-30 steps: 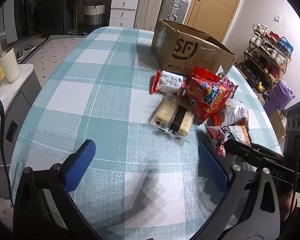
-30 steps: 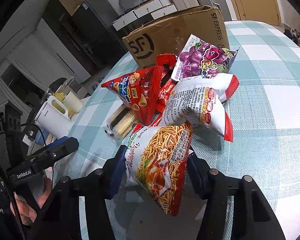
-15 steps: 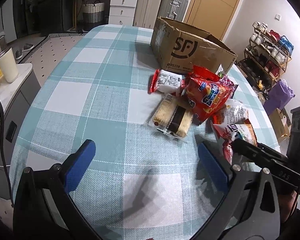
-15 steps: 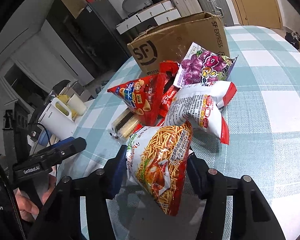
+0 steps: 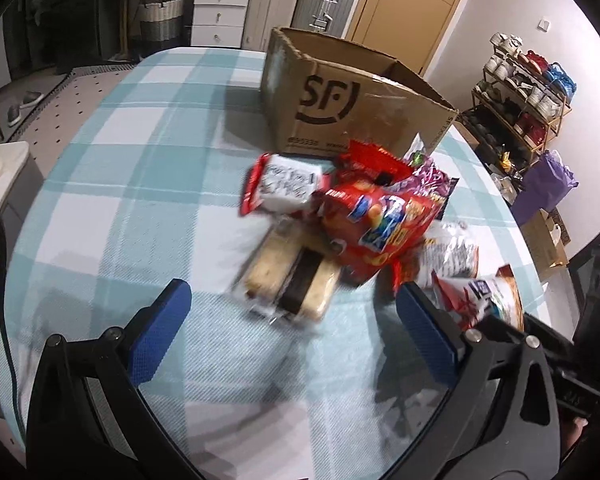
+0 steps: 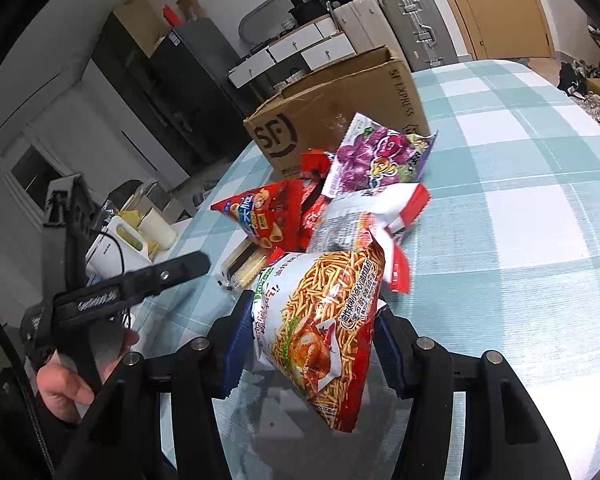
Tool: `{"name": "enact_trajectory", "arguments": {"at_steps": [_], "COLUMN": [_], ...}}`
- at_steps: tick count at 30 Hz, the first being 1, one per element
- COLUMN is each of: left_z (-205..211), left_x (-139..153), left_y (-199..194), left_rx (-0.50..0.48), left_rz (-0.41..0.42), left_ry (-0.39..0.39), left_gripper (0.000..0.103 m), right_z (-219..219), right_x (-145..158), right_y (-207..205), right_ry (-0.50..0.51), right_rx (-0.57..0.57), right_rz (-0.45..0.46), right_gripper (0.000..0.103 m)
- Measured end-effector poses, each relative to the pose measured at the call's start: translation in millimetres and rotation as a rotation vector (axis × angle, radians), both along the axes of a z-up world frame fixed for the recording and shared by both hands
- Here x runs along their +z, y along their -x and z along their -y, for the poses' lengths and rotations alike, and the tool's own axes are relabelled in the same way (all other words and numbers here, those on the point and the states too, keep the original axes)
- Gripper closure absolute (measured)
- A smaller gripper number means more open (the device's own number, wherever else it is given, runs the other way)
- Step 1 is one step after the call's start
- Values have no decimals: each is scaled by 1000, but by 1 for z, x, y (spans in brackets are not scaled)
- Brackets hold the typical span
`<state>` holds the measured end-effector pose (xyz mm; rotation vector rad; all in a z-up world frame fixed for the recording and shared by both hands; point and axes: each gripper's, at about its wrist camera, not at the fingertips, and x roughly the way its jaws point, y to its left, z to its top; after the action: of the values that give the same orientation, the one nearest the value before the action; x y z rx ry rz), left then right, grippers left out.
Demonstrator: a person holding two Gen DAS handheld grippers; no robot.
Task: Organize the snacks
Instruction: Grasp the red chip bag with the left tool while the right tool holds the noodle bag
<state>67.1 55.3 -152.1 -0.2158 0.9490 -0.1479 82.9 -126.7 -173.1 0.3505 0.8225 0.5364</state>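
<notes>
Right now the right gripper is clenched on a noodle-snack bag, its blue pads pressing both sides and the bag lifted clear of the checked tablecloth. Just behind it lies the snack pile: a white-and-red bag, a red chip bag, a purple grape bag and a clear pack of sandwich biscuits. Beyond the pile stands an open cardboard box. Meanwhile the left gripper hangs over the cloth with its jaws spread wide and nothing between them, near the biscuit pack.
</notes>
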Motion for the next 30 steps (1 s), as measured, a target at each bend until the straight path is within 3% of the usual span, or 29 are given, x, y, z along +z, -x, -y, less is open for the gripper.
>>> {"name": "enact_trajectory", "arguments": {"at_steps": [12,26,30], "left_z": [28,27,30], "left_x": [-11,-19,-22], "left_y": [-47,-79,-82], "left_rx": [-22,12,7], "left_rz": [-53,-83,-81], "left_ry": [71,182,203], "left_gripper": [1,2,7], "right_z": [20,24,26], "right_x": [0,-3,-3], "right_y": [4,2,1], "right_ry": [3,-10,-13], "right_rx": [-21,-14,-17], "right_rz": [17,23,24], "right_gripper": [47,47,47]}}
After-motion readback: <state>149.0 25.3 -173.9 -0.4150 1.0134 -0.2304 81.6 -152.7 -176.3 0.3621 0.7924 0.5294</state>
